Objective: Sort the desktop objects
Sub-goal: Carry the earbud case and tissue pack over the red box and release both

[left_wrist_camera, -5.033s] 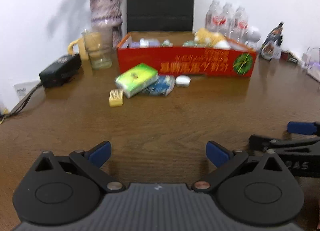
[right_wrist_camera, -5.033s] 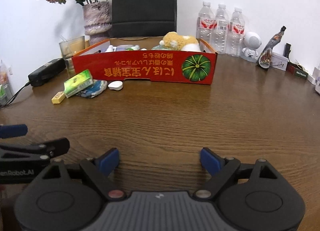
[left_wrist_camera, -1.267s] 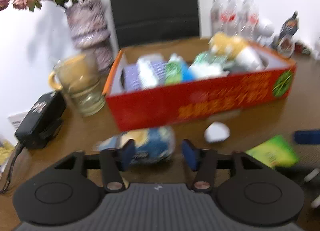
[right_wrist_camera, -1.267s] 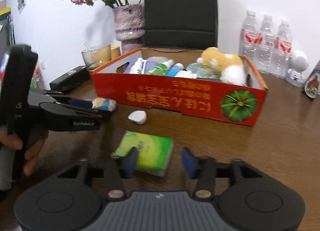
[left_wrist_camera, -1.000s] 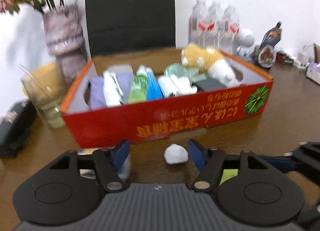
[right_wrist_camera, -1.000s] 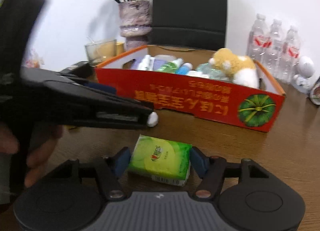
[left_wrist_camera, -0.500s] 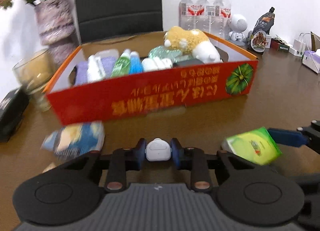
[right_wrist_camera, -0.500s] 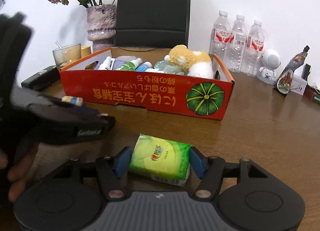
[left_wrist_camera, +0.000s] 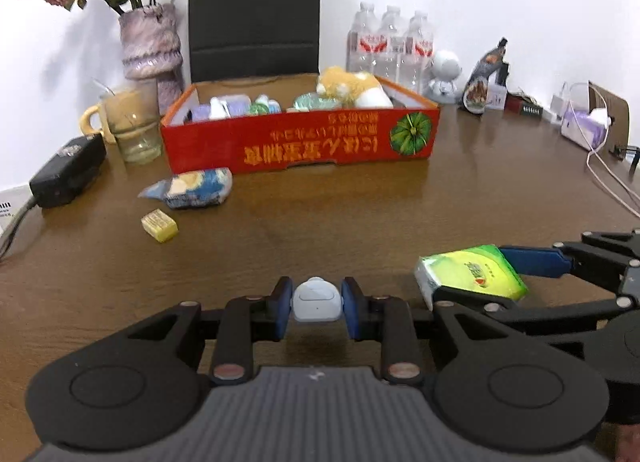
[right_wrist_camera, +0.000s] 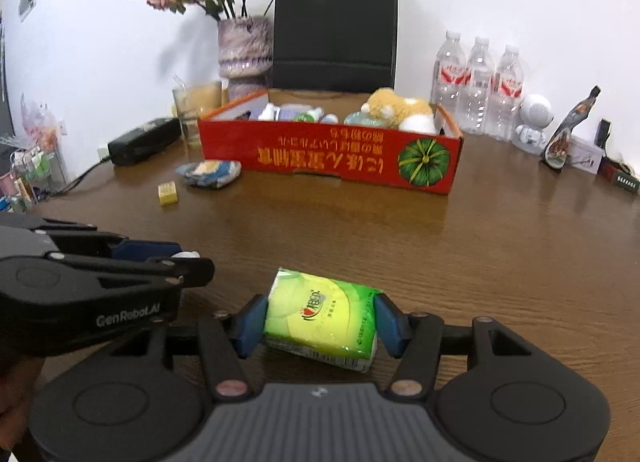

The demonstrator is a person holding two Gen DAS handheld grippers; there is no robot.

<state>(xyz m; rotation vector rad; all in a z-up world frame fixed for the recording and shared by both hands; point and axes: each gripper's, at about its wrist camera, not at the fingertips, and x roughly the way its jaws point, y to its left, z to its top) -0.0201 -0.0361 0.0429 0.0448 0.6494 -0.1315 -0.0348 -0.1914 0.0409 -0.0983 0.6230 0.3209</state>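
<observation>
My left gripper (left_wrist_camera: 316, 304) is shut on a small white rounded case (left_wrist_camera: 317, 303), held just above the brown table. In the right wrist view my right gripper (right_wrist_camera: 320, 322) has a green tissue pack (right_wrist_camera: 322, 312) between its blue pads; the jaws are closing, both pads press its sides, and the pack hangs tilted off the table. The same pack (left_wrist_camera: 470, 272) shows at the right of the left wrist view. The red cardboard box (left_wrist_camera: 300, 146), full of several items, stands farther back. A blue-and-white packet (left_wrist_camera: 192, 188) and a yellow block (left_wrist_camera: 159, 226) lie left of it.
Behind the box are a black paper bag (left_wrist_camera: 254, 14), a vase of dried flowers (left_wrist_camera: 150, 42) and water bottles (left_wrist_camera: 388, 46). A glass mug (left_wrist_camera: 132, 126) and a black adapter (left_wrist_camera: 68, 170) stand at the left. Cables (left_wrist_camera: 608, 178) trail at the right edge.
The left gripper shut on the white case, then both grippers drew back from the red box carrying the case and the tissue pack; the box now looks farther away.
</observation>
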